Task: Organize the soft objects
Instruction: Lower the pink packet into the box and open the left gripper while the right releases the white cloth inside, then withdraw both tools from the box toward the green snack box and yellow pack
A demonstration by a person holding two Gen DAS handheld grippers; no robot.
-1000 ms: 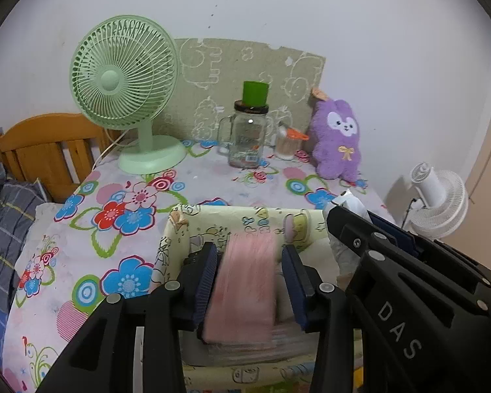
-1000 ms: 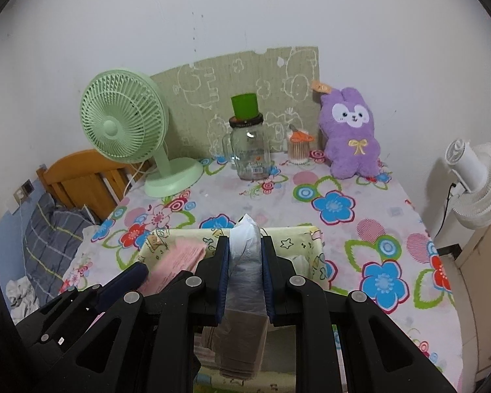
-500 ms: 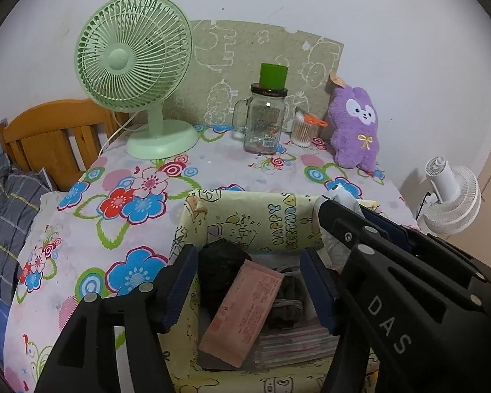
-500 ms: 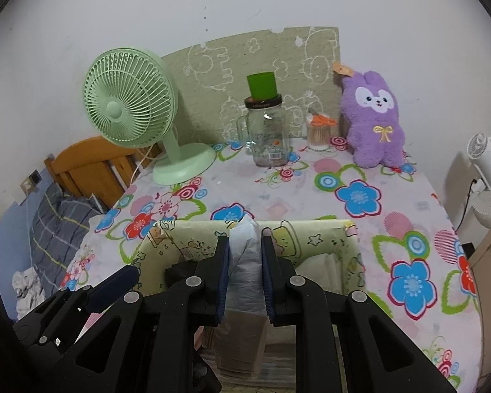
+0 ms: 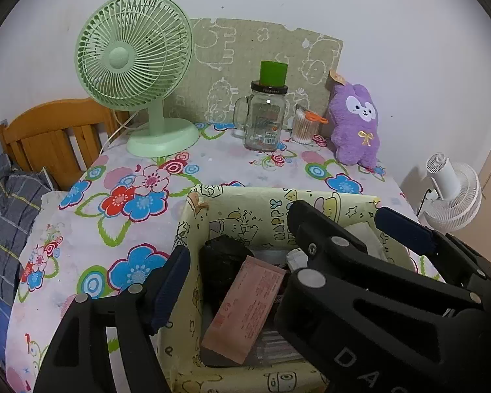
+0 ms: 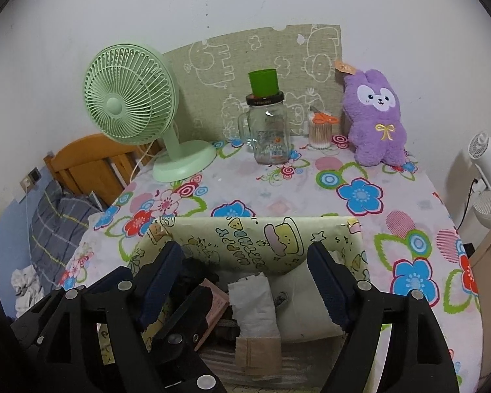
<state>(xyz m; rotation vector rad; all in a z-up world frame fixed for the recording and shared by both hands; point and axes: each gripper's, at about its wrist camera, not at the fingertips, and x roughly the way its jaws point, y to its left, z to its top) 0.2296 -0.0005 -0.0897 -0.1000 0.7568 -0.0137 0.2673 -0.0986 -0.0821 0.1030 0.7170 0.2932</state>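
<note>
A yellow cartoon-print box (image 5: 245, 209) stands on the floral table, and both grippers hang over it. My left gripper (image 5: 245, 281) is opening. A pink packet (image 5: 245, 308) lies loose between its jaws, leaning on a black soft bundle (image 5: 222, 258) inside the box; the pads do not touch it. My right gripper (image 6: 245, 281) is opening wide. Below it a white plastic-wrapped beige item (image 6: 253, 298) rests in the box (image 6: 245, 239), free of both pads, beside a pale cushion (image 6: 304, 298). The right gripper's body hides the left gripper's right finger in the left wrist view.
At the back of the table stand a green fan (image 5: 134, 55), a glass jar (image 5: 265, 121) with a green cup on it, a cotton-swab tub (image 5: 304, 127) and a purple plush (image 5: 356, 127). A wooden headboard (image 5: 49, 137) is left; a white fan (image 5: 451, 193) is right.
The left gripper opened and the pink packet dropped into the box. The right gripper, shut on the white-wrapped item until half a second ago, has opened; the item now sits in the box.
</note>
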